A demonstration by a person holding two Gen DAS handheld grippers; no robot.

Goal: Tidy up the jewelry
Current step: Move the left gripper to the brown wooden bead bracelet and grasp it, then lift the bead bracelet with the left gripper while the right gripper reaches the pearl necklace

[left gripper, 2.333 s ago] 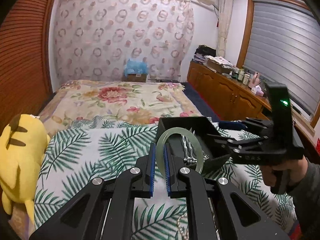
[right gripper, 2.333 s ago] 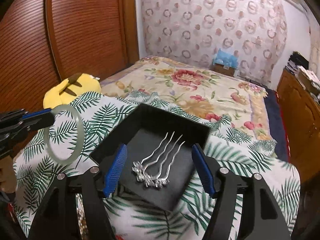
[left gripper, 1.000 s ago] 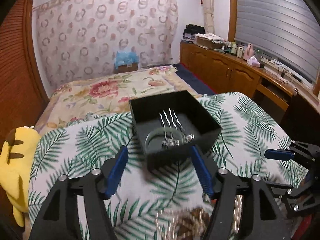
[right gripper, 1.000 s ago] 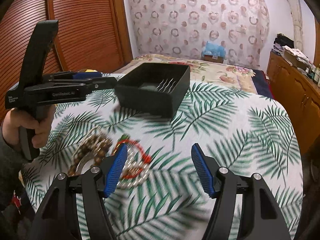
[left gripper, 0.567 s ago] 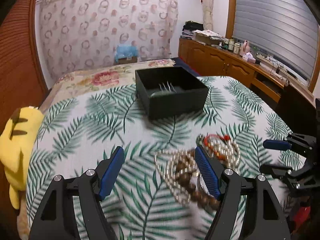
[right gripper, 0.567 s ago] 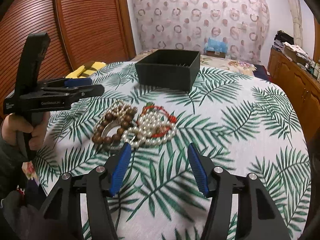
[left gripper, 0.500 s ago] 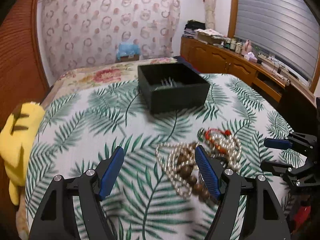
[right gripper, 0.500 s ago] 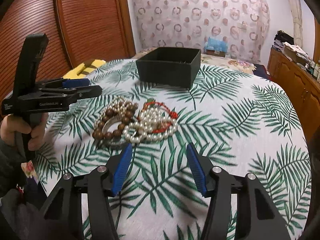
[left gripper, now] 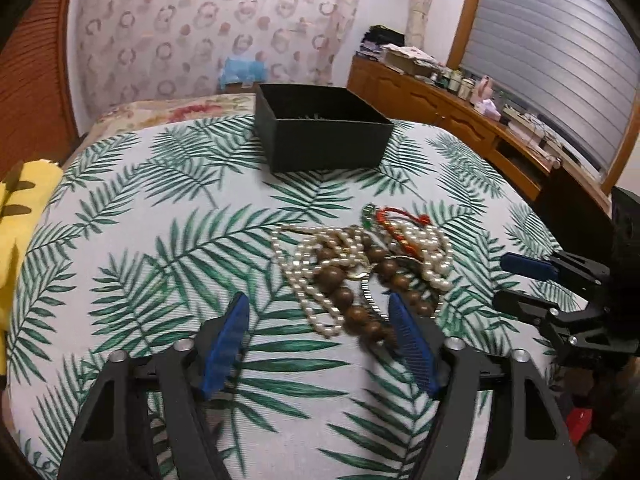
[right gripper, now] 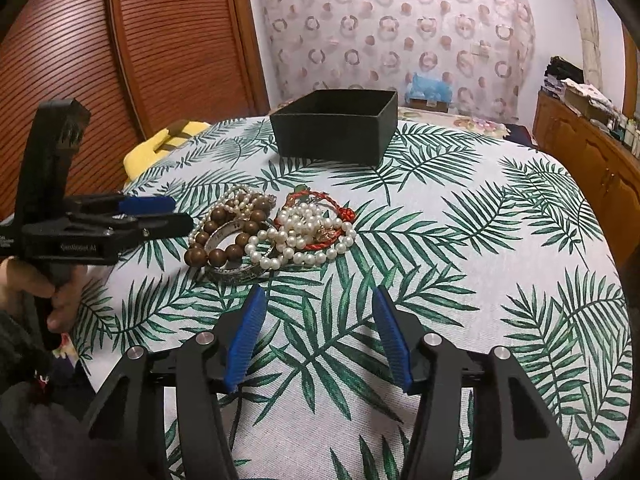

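Left claw (left gripper: 316,340) jaws apart, just been narrowing, nothing gripped; wooden bead bracelet (left gripper: 344,292) just ahead of tips, likely next pick. Right claw (right gripper: 316,338) open, empty, jewelry pile (right gripper: 272,232) ahead-left. Black box (right gripper: 334,128) beyond pile, on bench, awaiting pieces.

We see a palm-leaf tablecloth (left gripper: 160,240) as our landmark. Left of it slumps a yellow plush toy (left gripper: 20,208); beyond it lie a floral bedspread (left gripper: 180,112) and a ring-patterned curtain (left gripper: 208,20). Right of it runs a wooden sideboard (left gripper: 460,120) (its top cluttered).
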